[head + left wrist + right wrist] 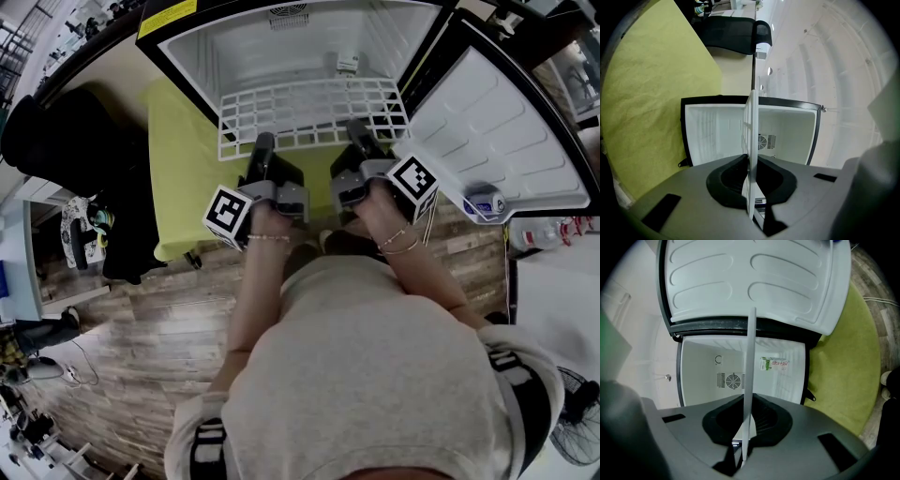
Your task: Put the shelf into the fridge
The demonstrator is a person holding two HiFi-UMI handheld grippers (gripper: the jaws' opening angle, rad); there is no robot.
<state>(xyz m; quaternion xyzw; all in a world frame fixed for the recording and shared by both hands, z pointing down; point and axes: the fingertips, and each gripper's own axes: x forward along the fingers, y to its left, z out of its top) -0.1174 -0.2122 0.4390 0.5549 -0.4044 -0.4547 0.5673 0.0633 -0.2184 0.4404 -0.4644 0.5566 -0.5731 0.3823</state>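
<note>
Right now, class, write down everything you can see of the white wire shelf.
The shelf is a flat, rectangular white grid, seemingly coated wire, and bare. It is held about level at the mouth of the open fridge. The left tongs and right tongs are each shut on its near edge, side by side; nothing else visibly touches it.

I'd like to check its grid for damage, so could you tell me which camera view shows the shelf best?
The head view: the shelf shows nearly its whole white grid at the fridge opening. Each gripper view shows only a thin edge-on strip, clamped by the left gripper and right gripper.
</note>
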